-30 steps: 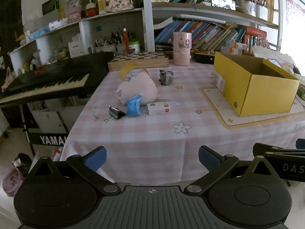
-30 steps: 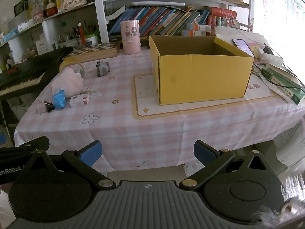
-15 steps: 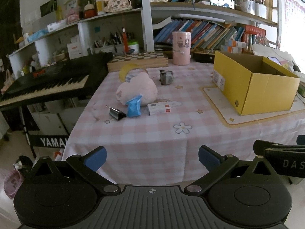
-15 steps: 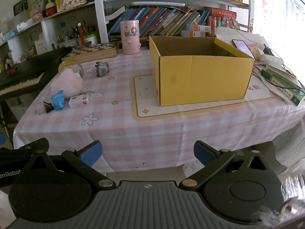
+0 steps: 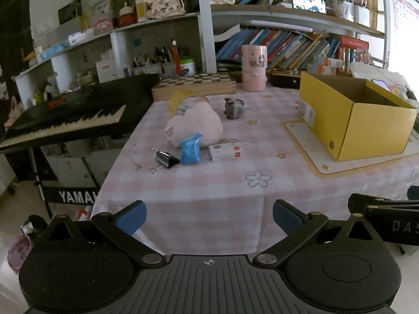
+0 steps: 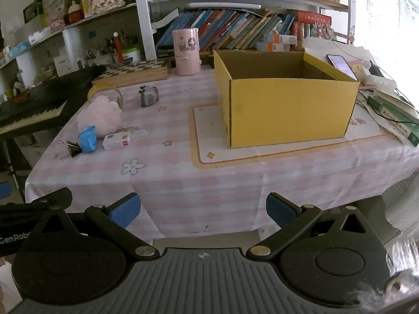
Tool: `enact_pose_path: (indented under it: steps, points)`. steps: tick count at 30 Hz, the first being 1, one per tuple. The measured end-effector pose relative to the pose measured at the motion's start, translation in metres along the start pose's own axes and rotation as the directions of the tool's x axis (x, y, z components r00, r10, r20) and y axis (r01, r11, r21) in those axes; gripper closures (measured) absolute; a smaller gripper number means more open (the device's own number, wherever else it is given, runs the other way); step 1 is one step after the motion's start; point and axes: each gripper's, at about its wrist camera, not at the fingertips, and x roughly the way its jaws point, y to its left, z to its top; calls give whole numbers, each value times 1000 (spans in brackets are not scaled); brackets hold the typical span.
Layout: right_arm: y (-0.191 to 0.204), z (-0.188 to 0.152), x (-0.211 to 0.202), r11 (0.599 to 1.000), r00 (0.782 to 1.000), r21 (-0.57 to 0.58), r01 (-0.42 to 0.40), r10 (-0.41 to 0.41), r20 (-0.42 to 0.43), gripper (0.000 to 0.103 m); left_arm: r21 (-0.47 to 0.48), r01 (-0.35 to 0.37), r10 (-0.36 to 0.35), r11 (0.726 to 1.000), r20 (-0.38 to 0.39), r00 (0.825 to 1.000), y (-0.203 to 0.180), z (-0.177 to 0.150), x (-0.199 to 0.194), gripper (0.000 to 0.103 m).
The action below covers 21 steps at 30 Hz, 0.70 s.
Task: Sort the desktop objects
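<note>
On the pink checked tablecloth lie a pink plush, a blue packet, a black binder clip, a white-and-red box, a small grey toy and a yellow tape roll. An open yellow cardboard box stands on a mat at the right; nothing shows in the part of its inside that I see. My left gripper and right gripper both hang open in front of the table's near edge, holding nothing. The same items show in the right wrist view: plush, packet.
A black keyboard stands left of the table. A chessboard box and pink cylinder sit at the back, under bookshelves. A phone and green book lie right of the box.
Both grippers have drifted slightly back from the table and stay open. Nothing on the table has moved.
</note>
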Motion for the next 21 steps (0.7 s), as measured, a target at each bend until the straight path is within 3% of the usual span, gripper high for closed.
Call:
enact_pose_path:
  steps: [21]
  points:
    - [3, -2, 3, 1000, 1000, 0, 4, -4, -8, 0, 4, 1, -1, 1000, -6, 1000, 2, -2, 3, 0]
